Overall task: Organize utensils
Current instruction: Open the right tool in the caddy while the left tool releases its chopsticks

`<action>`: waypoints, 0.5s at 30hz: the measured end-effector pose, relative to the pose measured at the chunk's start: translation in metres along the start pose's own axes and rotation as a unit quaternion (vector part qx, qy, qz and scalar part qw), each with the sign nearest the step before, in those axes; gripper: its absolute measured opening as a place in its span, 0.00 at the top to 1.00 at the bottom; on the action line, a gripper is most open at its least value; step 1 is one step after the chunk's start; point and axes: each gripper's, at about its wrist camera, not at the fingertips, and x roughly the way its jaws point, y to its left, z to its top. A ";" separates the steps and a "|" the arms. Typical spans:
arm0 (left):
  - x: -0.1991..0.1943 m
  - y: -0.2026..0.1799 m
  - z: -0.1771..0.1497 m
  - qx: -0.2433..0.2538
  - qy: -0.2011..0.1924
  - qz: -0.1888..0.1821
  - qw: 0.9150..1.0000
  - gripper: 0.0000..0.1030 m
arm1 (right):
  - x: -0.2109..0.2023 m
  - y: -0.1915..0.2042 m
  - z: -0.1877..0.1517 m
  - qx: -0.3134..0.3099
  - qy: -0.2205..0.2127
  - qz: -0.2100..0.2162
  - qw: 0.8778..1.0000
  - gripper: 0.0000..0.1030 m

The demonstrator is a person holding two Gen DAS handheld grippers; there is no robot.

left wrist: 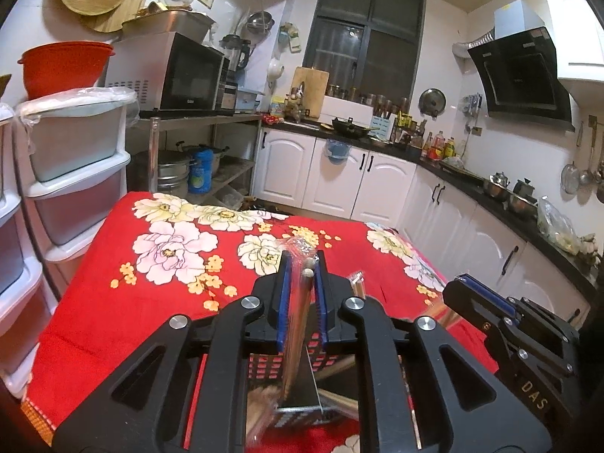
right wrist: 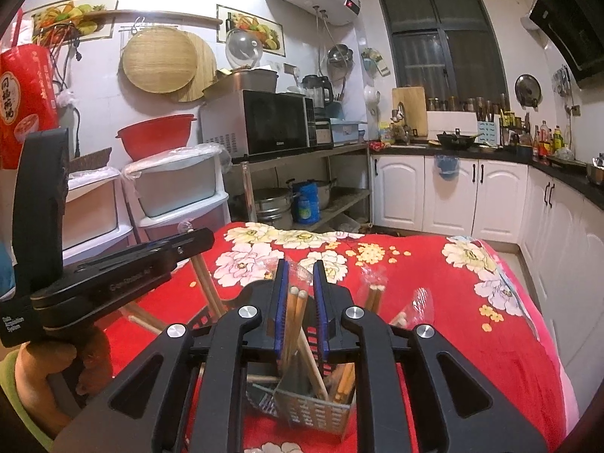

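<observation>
Jaws of the left gripper (left wrist: 302, 264), at lower centre of the left wrist view, are closed on a pair of wooden chopsticks in a clear wrapper (left wrist: 298, 309), which stands nearly upright between the blue pads. Jaws of the right gripper (right wrist: 301, 270), at lower centre of the right wrist view, stand narrowly apart around two more upright chopsticks (right wrist: 296, 313); whether the pads press on them cannot be told.

Largest item: the table, covered by a red floral cloth (right wrist: 434, 302), filling the middle and lower frame in both views. On it, at bottom centre beneath each gripper, stands a perforated metal utensil holder (right wrist: 317, 409) containing several wooden chopsticks leaning at different angles. Further wrapped chopsticks (right wrist: 373, 290) rise just right of the right gripper's jaws.

At left of the right wrist view, the left gripper's body appears side-on, held by the person's hand (right wrist: 49, 362) at lower left. At right of the left wrist view, the right gripper's tip (left wrist: 475, 294) is visible.
</observation>
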 end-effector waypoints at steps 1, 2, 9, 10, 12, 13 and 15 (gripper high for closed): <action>-0.002 0.000 -0.001 0.000 0.000 0.000 1.000 0.91 | -0.001 -0.001 -0.001 0.002 0.000 0.000 1.000 0.83; -0.004 -0.001 -0.001 0.000 0.001 0.000 1.000 0.89 | -0.004 -0.002 -0.001 0.004 0.001 0.001 1.000 0.81; -0.017 -0.001 -0.006 0.002 0.003 0.003 1.000 0.75 | -0.013 -0.003 -0.004 0.006 0.004 0.001 1.000 0.71; -0.018 0.000 -0.008 0.001 0.005 0.003 1.000 0.72 | -0.014 -0.003 -0.005 0.006 0.005 0.000 1.000 0.70; -0.022 0.000 -0.010 0.004 0.007 0.003 1.000 0.68 | -0.017 -0.003 -0.007 0.007 0.007 0.000 1.000 0.65; -0.023 0.000 -0.012 0.006 0.009 0.004 1.000 0.66 | -0.019 -0.004 -0.008 0.007 0.007 -0.001 1.000 0.64; -0.027 0.001 -0.015 0.006 0.010 0.005 1.000 0.61 | -0.022 -0.005 -0.010 0.009 0.009 -0.003 1.000 0.62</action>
